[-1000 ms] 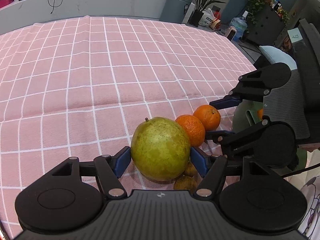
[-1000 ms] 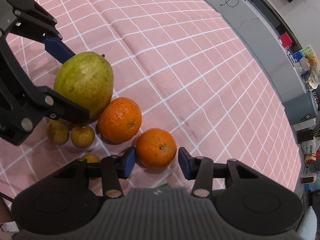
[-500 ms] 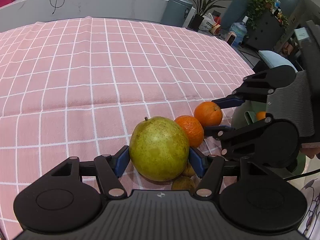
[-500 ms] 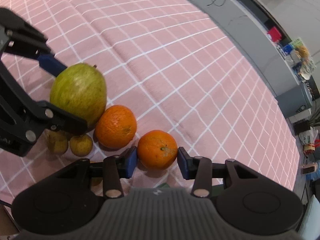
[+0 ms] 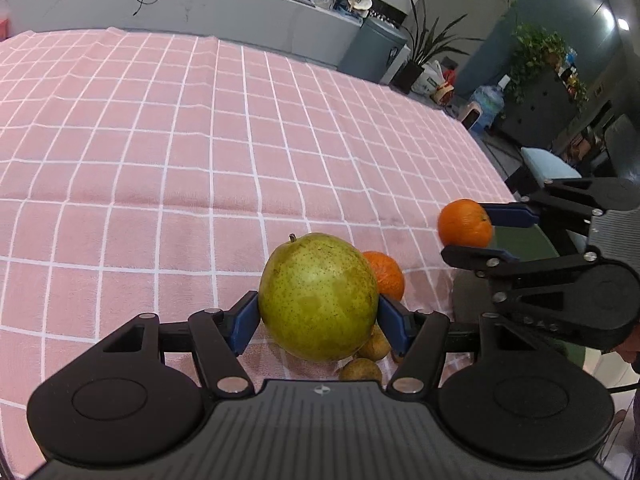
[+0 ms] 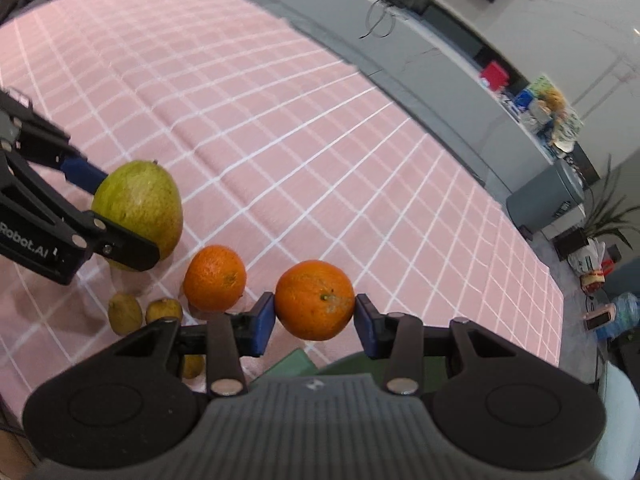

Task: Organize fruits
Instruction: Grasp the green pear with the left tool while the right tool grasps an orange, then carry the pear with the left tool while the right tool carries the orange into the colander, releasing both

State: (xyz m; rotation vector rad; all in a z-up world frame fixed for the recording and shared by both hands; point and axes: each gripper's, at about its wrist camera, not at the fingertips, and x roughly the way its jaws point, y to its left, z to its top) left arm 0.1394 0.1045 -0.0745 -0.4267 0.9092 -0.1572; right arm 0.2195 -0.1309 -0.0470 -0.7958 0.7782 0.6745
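A: Left side, reading rightward?
B: The left gripper has its blue pads pressed against both flanks of the green pear, jaws clamped on it. The pear sits low over the pink checked tablecloth; whether it touches the cloth cannot be told.

A: Centre?
B: A loose orange lies on the cloth just beside the pear. Three small brownish-green fruits cluster near it, below the pear.

A: Right side?
B: The right gripper grips a second orange between its jaws, held near the table edge above a dark green object, apart from the loose orange.
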